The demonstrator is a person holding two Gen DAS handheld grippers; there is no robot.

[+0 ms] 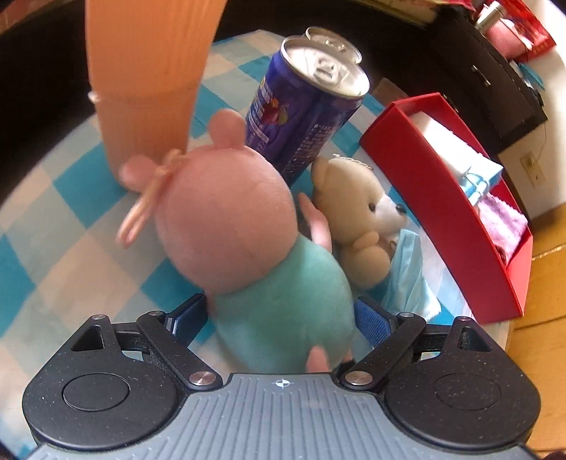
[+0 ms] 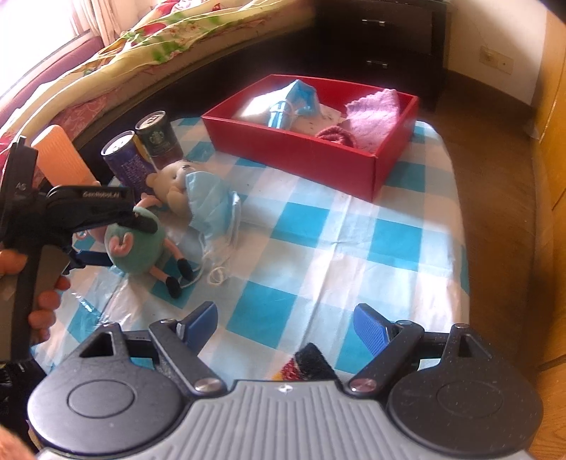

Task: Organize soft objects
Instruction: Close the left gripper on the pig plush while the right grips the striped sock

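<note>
We are straddling the pink-headed, teal-bodied plush pig [image 1: 269,283] with the left gripper [image 1: 283,318], jaws spread, not pinching; its long axis runs straight ahead.

Blue-and-white checked tablecloth [image 2: 396,240] spread over the table. Two drink cans upright near its far edge, touching: a purple can [image 1: 304,116] and a dark green can [image 2: 157,136]. Ribbed orange cup [image 1: 148,70] just beside them. Floral bedspread [image 2: 184,32], dark drawers [image 2: 382,42], wooden floor [image 2: 495,198] beyond.
</note>
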